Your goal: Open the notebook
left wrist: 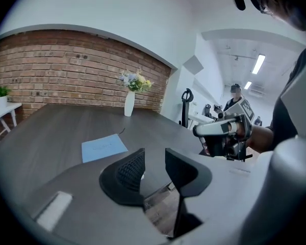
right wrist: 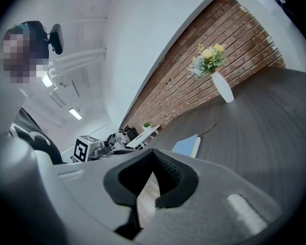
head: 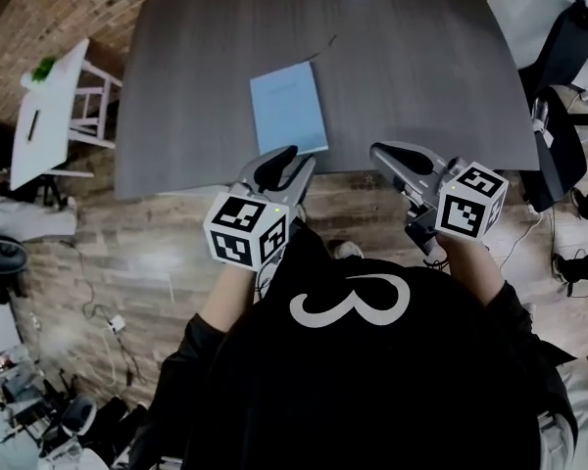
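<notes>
A closed light blue notebook lies flat on the dark grey table, near its front edge. It also shows in the left gripper view as the notebook and in the right gripper view as the notebook. My left gripper hovers at the table's front edge, just short of the notebook's near corner. Its jaws stand apart with nothing between them. My right gripper hangs to the right of the notebook, also at the front edge. There the tips meet and hold nothing.
A white vase of flowers stands at the table's far edge. A thin dark cord lies beyond the notebook. A white side table with a plant is on the left, black chairs on the right. A brick wall lies behind.
</notes>
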`<state>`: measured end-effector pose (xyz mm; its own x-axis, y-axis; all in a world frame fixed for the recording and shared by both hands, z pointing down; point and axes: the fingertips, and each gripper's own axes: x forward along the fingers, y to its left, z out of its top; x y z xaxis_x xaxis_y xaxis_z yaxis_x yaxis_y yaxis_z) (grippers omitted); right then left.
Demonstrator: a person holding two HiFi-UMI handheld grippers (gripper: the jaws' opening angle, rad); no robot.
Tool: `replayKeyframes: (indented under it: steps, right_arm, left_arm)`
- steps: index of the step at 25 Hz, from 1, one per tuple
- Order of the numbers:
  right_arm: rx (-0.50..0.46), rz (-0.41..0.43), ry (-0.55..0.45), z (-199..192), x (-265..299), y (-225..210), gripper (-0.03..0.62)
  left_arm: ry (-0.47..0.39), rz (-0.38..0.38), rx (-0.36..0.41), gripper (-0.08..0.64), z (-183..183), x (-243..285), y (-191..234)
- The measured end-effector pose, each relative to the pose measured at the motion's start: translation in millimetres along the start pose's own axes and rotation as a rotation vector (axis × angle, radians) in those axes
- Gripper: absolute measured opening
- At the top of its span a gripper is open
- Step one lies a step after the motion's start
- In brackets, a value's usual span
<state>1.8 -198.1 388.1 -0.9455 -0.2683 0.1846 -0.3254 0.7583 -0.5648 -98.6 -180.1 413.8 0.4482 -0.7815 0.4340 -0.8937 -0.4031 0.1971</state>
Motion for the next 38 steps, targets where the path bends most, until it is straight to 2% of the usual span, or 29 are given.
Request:
replayKeyframes:
  steps: [3, 7, 13, 20, 28, 33, 38]
  right_arm:
    - [0.030, -0.032, -0.014, -4, -3, -11, 0.000]
    - [0.052, -0.074, -0.016, -10, -7, -21, 0.000]
    - [0.078, -0.129, -0.035, -13, -14, -29, 0.000]
    - [0.082, -0.177, -0.062, -13, -22, -35, 0.000]
    - [0.114, -0.227, -0.088, -17, -37, -45, 0.000]
    - [0.125, -0.232, -0.103, -18, -40, -49, 0.000]
    - [0.127, -0.225, -0.101, -17, -42, -50, 0.000]
  left_arm:
    - [0.044, 0.002, 0.047, 0.179, -10, 16, 7]
    - [0.119, 0.044, 0.123, 0.242, -29, 39, 20]
    - [0.189, 0.046, 0.179, 0.270, -47, 63, 28]
    - [0.255, 0.085, 0.334, 0.302, -60, 89, 37]
    - [0.325, 0.113, 0.380, 0.314, -79, 112, 43]
    - [0.346, 0.140, 0.407, 0.279, -80, 115, 48]
    - [0.338, 0.138, 0.389, 0.252, -79, 113, 45]
